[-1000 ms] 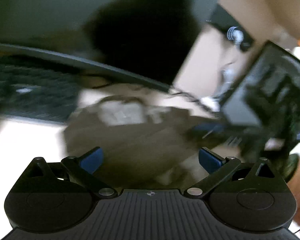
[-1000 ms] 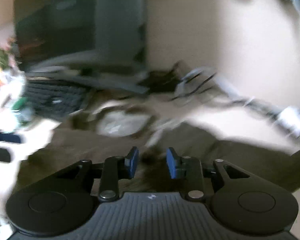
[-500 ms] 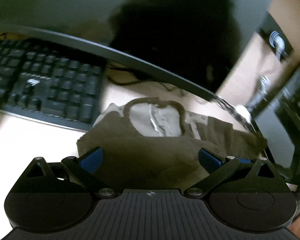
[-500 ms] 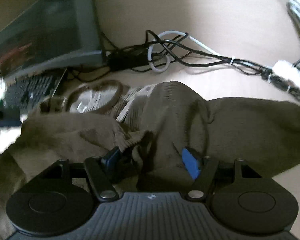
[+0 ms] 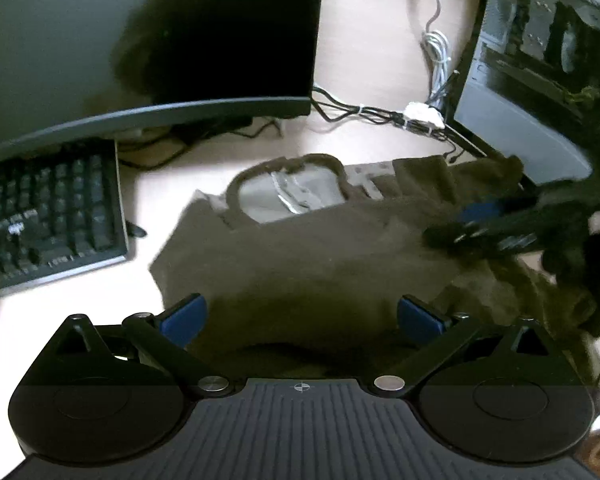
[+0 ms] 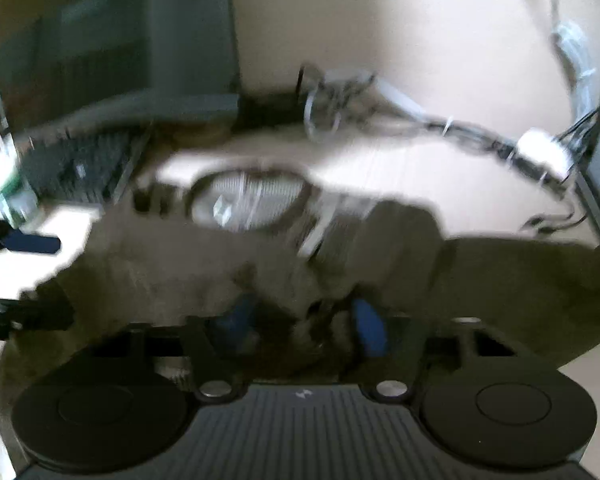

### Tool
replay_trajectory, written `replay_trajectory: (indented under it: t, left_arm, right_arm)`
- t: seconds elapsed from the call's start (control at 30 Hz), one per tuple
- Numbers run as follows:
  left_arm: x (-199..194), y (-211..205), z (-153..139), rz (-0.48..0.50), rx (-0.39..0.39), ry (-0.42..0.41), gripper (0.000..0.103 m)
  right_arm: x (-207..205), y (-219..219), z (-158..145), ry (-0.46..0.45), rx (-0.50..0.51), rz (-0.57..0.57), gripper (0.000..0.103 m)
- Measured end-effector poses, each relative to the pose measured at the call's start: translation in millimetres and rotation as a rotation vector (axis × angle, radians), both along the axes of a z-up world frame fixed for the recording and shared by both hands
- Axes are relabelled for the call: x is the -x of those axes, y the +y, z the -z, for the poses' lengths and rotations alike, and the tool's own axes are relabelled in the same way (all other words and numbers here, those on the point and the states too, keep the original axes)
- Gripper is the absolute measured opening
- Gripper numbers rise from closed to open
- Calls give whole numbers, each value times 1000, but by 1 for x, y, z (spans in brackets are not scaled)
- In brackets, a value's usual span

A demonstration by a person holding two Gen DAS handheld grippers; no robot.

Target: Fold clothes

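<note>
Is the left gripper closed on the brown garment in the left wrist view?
No, the left gripper has its blue fingers wide apart, and the brown garment lies flat between them, not pinched.

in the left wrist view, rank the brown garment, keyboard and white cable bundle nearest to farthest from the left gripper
1. brown garment, directly under and ahead of the left gripper.
2. keyboard, off to the left.
3. white cable bundle, far back right, between the screens.

Keyboard [image 5: 48,216], monitor [image 5: 148,40], tangled cables [image 5: 380,114].
</note>
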State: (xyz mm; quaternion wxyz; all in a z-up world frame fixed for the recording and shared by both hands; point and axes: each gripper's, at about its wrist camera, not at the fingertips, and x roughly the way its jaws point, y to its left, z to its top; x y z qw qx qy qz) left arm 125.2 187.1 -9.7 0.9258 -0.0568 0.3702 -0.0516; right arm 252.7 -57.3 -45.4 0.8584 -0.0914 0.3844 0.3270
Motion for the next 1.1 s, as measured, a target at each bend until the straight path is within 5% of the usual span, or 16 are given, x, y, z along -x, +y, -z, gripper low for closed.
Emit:
replay_trajectory:
  t: [0.07, 0.2, 0.47, 0.57, 0.67, 0.9, 1.1]
  left_arm:
    - [3, 2, -4, -11, 28, -22, 103]
    - [3, 13, -15, -77, 54, -71, 103]
    - [-23, 22, 11, -169, 88, 45, 103]
    - [-19, 23, 12, -172, 94, 59, 103]
    - [-11, 29, 4, -197, 108, 38, 103]
    - [-7, 56, -6, -348, 360, 22, 103]
    - [-2, 56, -10, -361, 344, 39, 103]
  right_arm:
    - [6, 22, -12, -59, 13, -69, 8]
    - [15, 43, -82, -234, -130, -154, 2]
    - [-7, -3, -45, -126, -23, 61, 2]
    - [-15, -20, -32, -85, 17, 142, 12]
    - [-16, -54, -31, -48, -28, 266, 57]
    - [-38, -141, -9, 5, -207, 742, 52]
    - [-50, -134, 16, -6, -185, 854, 47]
